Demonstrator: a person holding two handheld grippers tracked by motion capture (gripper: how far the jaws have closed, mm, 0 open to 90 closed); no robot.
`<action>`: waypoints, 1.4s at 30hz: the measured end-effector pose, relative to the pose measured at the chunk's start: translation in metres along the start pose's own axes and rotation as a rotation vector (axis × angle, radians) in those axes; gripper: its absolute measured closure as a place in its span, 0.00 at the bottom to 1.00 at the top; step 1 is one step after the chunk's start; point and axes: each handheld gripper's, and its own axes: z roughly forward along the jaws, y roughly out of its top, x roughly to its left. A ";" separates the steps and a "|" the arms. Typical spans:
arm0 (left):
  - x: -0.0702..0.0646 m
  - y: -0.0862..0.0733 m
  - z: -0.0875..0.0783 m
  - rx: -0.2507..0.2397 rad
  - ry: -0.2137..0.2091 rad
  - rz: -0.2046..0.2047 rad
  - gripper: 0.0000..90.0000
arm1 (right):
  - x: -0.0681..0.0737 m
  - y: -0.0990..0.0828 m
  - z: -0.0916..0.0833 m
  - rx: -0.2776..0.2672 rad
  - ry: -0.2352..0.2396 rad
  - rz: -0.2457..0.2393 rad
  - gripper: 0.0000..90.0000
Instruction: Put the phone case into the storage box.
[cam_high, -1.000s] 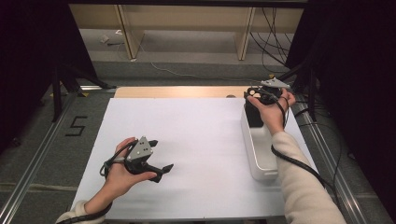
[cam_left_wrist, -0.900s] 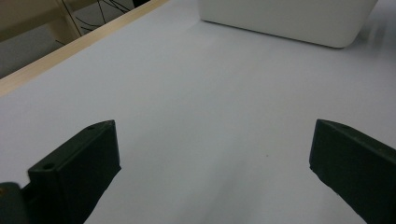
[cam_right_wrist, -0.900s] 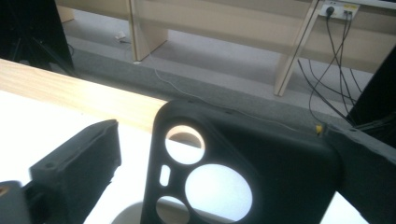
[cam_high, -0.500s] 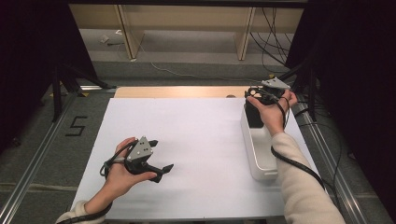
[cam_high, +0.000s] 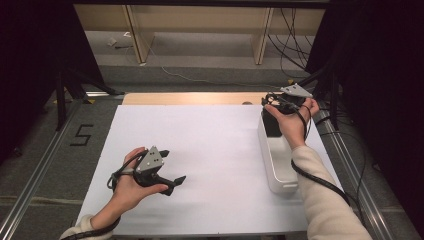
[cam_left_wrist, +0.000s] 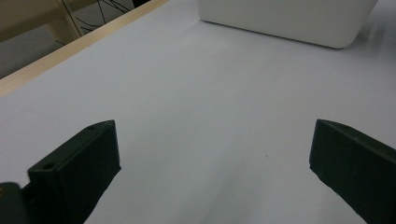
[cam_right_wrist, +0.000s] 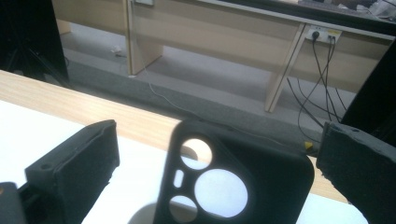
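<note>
A black phone case with round camera cutouts stands upright between my right gripper's two jaws, which are wide apart and touch neither side of it. From above, the case leans in the far end of a long white bin, and my right gripper hovers just over it, open. My left gripper rests low over the white table sheet at the near left, open with nothing between its jaws. In the left gripper view that gripper faces bare sheet.
The white bin's side lies ahead of the left gripper. A wooden strip edges the table's far side, with floor, cables and shelf legs beyond. Metal rails run along both sides.
</note>
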 end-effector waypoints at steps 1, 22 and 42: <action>0.000 0.000 0.000 -0.001 0.000 0.001 0.01 | 0.000 0.001 -0.002 -0.003 0.004 0.005 0.02; 0.000 0.000 0.000 0.001 0.004 -0.001 0.01 | 0.008 -0.002 -0.036 -0.049 0.114 0.012 0.05; 0.002 0.000 0.000 0.002 0.016 -0.002 0.01 | 0.024 -0.002 -0.064 -0.071 0.226 0.005 0.05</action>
